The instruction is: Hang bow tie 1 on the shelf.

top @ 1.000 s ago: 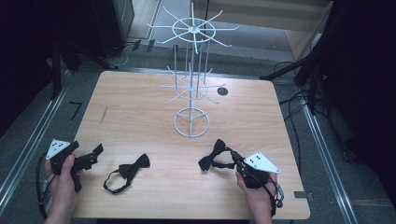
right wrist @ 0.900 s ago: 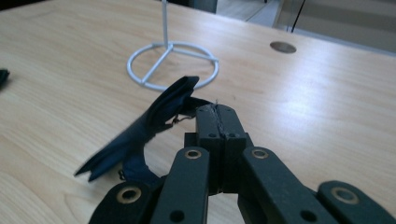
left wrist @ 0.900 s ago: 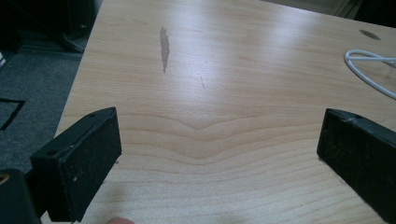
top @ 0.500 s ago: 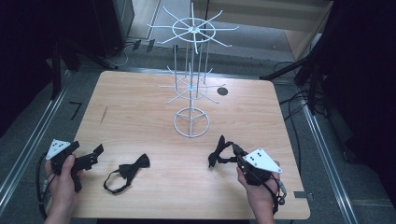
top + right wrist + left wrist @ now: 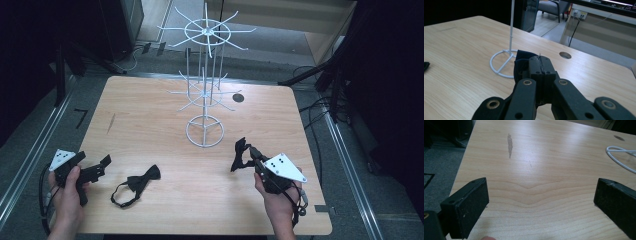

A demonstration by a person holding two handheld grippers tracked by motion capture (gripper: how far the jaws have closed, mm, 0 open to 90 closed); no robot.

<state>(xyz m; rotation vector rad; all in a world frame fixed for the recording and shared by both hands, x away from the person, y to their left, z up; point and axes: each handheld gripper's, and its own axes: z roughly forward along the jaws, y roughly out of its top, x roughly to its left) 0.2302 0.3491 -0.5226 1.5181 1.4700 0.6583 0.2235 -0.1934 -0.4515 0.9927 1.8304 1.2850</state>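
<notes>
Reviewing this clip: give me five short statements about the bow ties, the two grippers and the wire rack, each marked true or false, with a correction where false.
1. The right gripper is shut on a black bow tie. True.
2. The left gripper has its jaws closed on a bow tie. False: its jaws stand wide apart over bare table, with nothing between them.
3. A second bow tie lies flat on the table between the two hands. True.
4. A bow tie already hangs on the white wire rack. False: its prongs are bare.
5. The rack stands at the near edge of the table beside the left hand. False: it stands in the far half, near the middle.
</notes>
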